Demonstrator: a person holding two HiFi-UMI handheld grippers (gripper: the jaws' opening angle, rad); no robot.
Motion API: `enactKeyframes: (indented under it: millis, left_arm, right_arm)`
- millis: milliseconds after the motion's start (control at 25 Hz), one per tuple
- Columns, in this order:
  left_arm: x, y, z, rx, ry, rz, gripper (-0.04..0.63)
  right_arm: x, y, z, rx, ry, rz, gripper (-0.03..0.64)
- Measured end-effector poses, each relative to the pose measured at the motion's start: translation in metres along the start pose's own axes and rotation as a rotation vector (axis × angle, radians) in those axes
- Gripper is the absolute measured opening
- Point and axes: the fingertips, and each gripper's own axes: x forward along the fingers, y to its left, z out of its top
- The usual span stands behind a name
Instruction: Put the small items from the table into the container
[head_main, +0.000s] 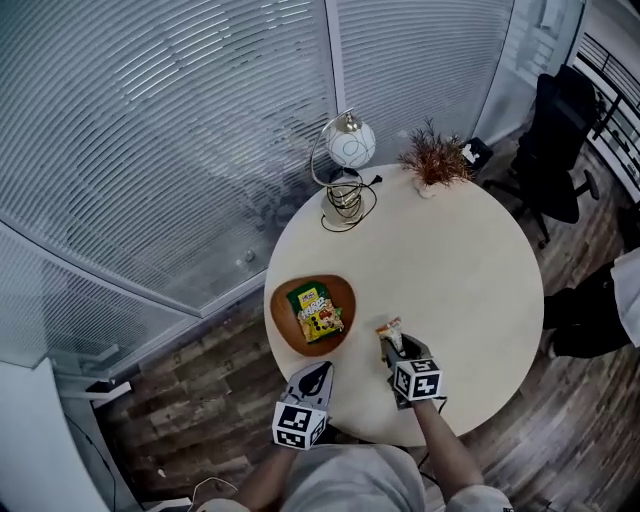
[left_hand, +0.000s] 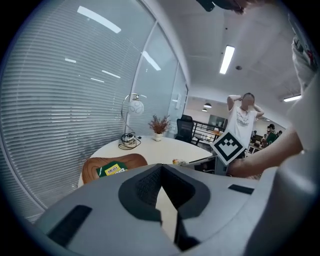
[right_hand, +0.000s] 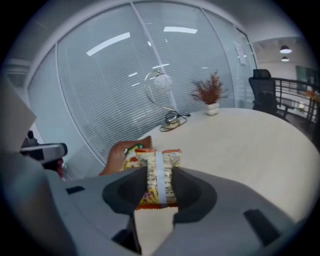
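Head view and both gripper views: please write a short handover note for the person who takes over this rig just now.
Right gripper: shut on an orange-and-yellow snack packet, near the round table's front edge, right of the bowl.
Left gripper: jaws together, nothing between them, beside the bowl.
Wooden bowl: holds one green snack packet.
Done: one packet is in the bowl; the second is gripped.
Left: carry the held packet over the bowl and release it. Otherwise only a lamp and a potted plant show on the table.
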Motion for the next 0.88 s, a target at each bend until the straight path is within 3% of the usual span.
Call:
enactKeyframes:
  millis: [120,280,520,640,760,880]
  left_arm:
    - [-0.014,0.026,0.006,0.008,-0.013,0.004,-0.006]
    - [-0.038,0.062,0.009,0.006,-0.034,0.027,-0.006]
    - [-0.062,0.109,0.005,-0.006,-0.056,0.062,-0.006]
    - [-0.063,0.119,0.005,-0.010,-0.062,0.051,-0.006]
    - [-0.057,0.120,0.006,-0.007,-0.064,0.020,-0.006]
    - [-0.044,0.112,0.013,-0.001,-0.070,-0.028,-0.006]
  right_arm:
    - [0.030,0.074,0.022,-0.040,-0.023,0.079,0.163]
    - [0.074,0.132,0.033,-0.158,0.010,0.089,0.163]
    - [0.110,0.148,0.028,-0.230,0.062,0.050,0.163]
    - [0.108,0.152,0.032,-0.232,0.011,0.055,0.170]
    - [0.101,0.158,0.036,-0.232,-0.031,0.061,0.235]
    - [0.078,0.155,0.047,-0.228,-0.073,0.013,0.229]
